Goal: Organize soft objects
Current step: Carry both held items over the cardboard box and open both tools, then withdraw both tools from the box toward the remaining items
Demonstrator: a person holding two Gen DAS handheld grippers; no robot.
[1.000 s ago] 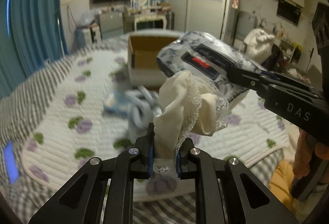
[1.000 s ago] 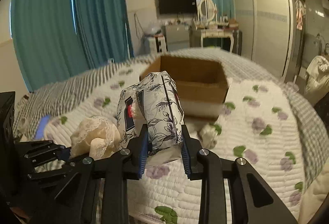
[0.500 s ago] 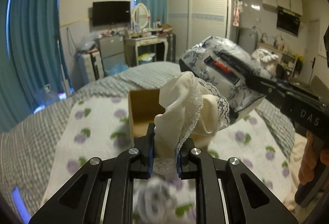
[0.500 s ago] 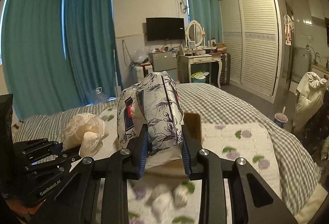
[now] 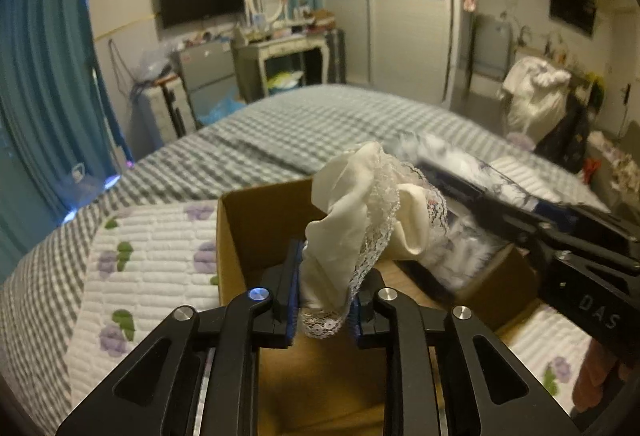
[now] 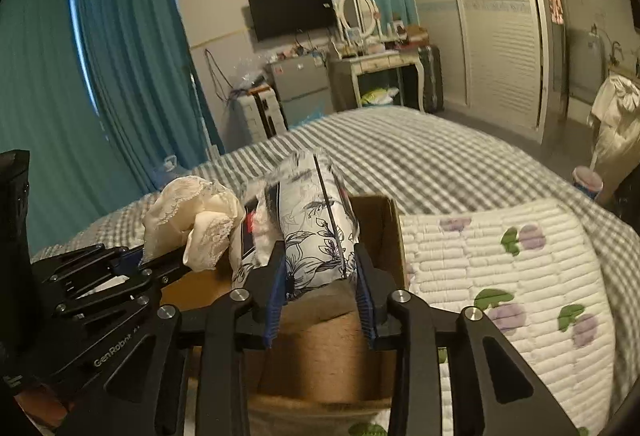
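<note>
My left gripper (image 5: 324, 296) is shut on a cream lace-trimmed cloth (image 5: 360, 216) and holds it over the open cardboard box (image 5: 236, 236). My right gripper (image 6: 320, 276) is shut on a white tissue pack with a dark floral print (image 6: 316, 220), also over the box (image 6: 384, 232). The two held things sit side by side, almost touching. The cloth also shows in the right wrist view (image 6: 192, 212), and the pack in the left wrist view (image 5: 460, 236). The box floor is partly hidden by the grippers.
The box stands on a white quilted pad with purple flowers (image 5: 152, 268) on a grey checked bed (image 6: 440, 156). Teal curtains (image 6: 120, 76), a small fridge (image 6: 300, 84) and a dressing table (image 6: 380, 64) stand beyond the bed. A wardrobe (image 6: 492, 20) is at the right.
Both grippers have moved forward and down to the box with their loads still held. The box now lies right under them and the loose items on the pad have dropped out of view.
</note>
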